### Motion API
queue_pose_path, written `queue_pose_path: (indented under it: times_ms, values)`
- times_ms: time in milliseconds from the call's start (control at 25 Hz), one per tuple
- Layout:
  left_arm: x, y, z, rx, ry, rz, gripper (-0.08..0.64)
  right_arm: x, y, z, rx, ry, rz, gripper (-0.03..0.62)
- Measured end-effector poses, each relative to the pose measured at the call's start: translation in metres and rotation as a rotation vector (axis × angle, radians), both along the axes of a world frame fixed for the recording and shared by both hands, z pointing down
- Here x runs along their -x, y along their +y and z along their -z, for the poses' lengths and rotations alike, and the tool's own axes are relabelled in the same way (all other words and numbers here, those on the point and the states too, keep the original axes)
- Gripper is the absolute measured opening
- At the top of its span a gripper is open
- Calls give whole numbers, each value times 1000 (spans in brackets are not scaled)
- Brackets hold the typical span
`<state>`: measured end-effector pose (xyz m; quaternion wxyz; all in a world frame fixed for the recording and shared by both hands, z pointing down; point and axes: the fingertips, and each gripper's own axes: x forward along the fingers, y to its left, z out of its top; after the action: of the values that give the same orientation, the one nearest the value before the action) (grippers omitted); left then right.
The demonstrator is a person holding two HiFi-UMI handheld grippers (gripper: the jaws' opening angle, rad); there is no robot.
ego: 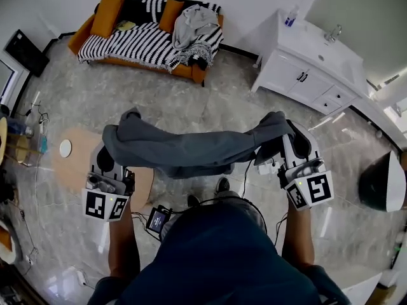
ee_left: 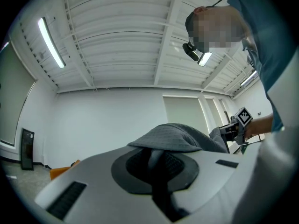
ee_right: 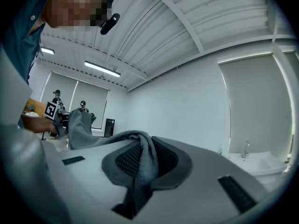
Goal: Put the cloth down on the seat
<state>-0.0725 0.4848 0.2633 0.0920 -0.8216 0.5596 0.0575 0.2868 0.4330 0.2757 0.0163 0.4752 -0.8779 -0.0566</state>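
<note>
A grey cloth (ego: pixel 191 148) hangs stretched between my two grippers, held up in front of the person's body. The left gripper (ego: pixel 117 146) is shut on the cloth's left end, which bunches over its closed jaws (ee_left: pixel 170 138). The right gripper (ego: pixel 280 135) is shut on the other end, and in the right gripper view a fold of cloth (ee_right: pixel 142 164) is pinched between the jaws. The seat, an orange sofa (ego: pixel 149 40) with a black-and-white striped cover, stands far ahead against the wall.
A grey garment (ego: pixel 194 24) and orange cushions (ego: pixel 108 14) lie on the sofa. A white cabinet with a sink (ego: pixel 315 62) stands at the right. A small round wooden table (ego: pixel 79 154) is under the left gripper. Marble floor (ego: pixel 191 100) lies between me and the sofa.
</note>
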Motion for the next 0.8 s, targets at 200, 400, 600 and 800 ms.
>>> queue_pose_path:
  times_ms: [200, 400, 600, 800]
  values:
    - [-13, -17, 1, 6, -2, 45, 14, -11, -34, 0, 0, -12, 43, 41]
    - [-31, -47, 8, 6, 5, 89, 14, -27, -77, 6, -12, -26, 88, 41]
    - [-50, -66, 3, 8, 15, 133, 14, -41, -108, 0, -13, -32, 135, 41]
    - [-50, -83, -3, 28, 9, 156, 14, -38, -137, -6, 3, -31, 158, 41]
